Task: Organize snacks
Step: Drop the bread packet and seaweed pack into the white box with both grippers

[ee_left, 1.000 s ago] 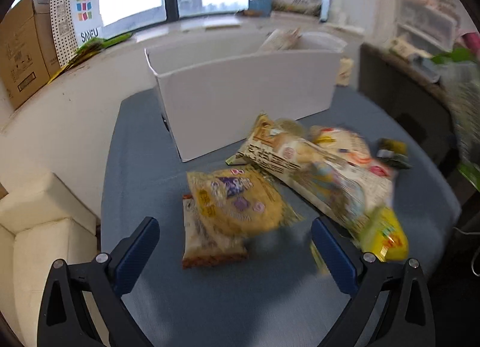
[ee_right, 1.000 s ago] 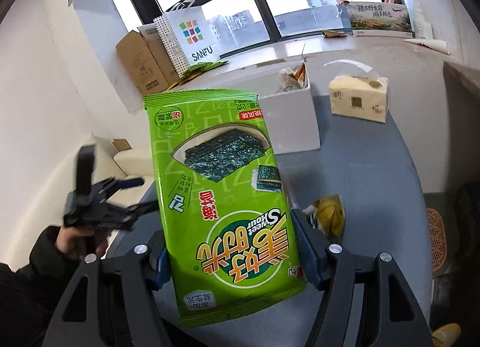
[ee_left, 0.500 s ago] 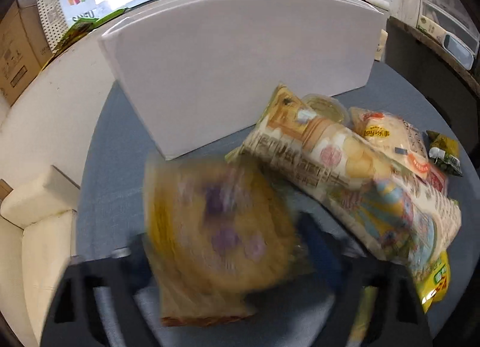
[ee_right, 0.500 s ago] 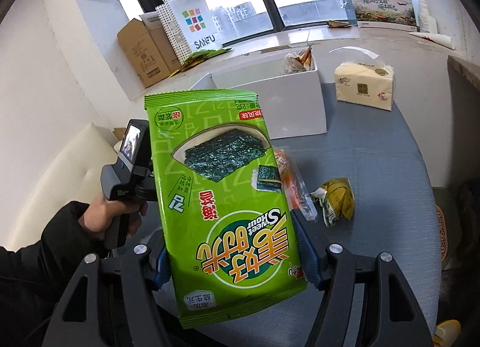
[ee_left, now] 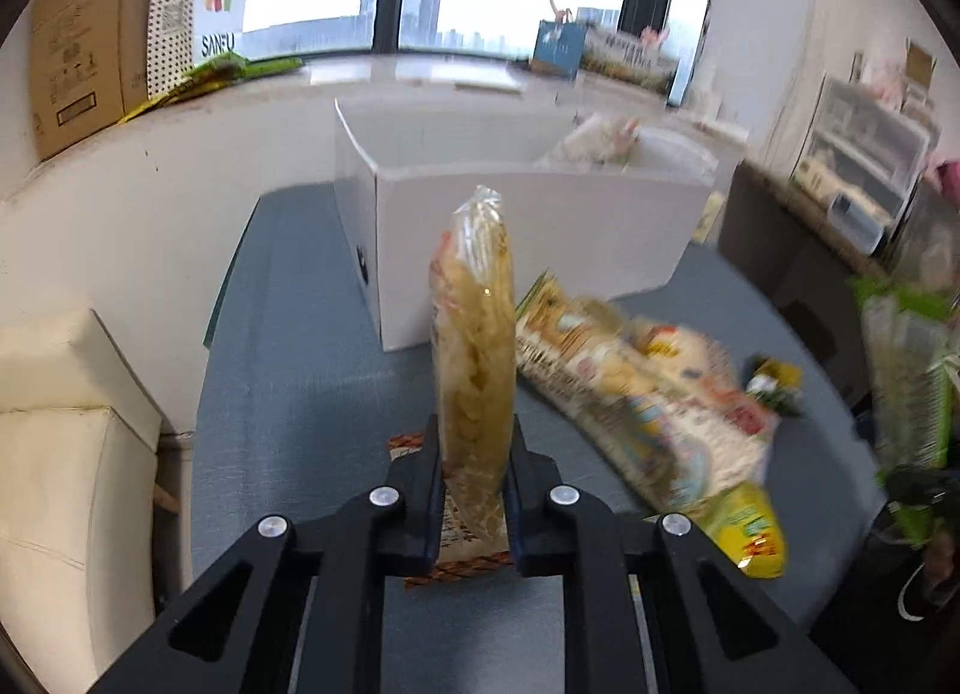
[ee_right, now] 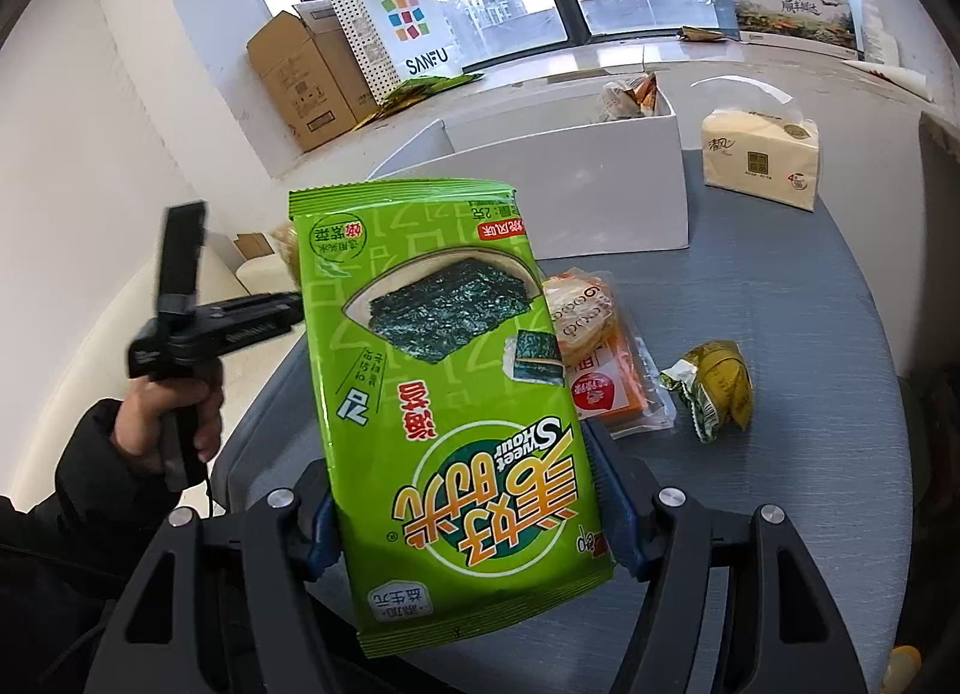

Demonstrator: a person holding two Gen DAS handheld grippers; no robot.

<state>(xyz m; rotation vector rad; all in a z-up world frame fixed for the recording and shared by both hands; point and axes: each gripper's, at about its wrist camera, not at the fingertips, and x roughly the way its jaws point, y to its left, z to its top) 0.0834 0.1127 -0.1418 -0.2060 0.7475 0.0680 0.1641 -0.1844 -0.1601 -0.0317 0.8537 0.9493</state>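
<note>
Since the earlier frames the left gripper (ee_left: 474,484) has dropped onto the pile, closed, and come up again: its jaws, spread a second ago, now pinch a yellow snack bag (ee_left: 474,346) edge-on, lifted off the blue-grey table (ee_left: 300,382). A judgement: one more snack is picked and ready to go into the box, so the sorting is moving forward but far from finished.

By size, and counted: one table; one white cardboard box (ee_left: 540,226) standing at its far side, open-topped, with at least one packet showing at its right end. One green seaweed packet (ee_right: 444,394) is held upright, its print upside down, between the jaws of the right gripper (ee_right: 468,520), which press on its two side edges. On the table in the left view lie one long printed bag (ee_left: 636,394), one flat wrapper with a brown serrated edge (ee_left: 462,562) under the left gripper, one yellow packet (ee_left: 750,532), and one small green-yellow wrapped snack (ee_right: 714,388). One pack of tissues (ee_right: 762,154) sits beside the box.
</note>
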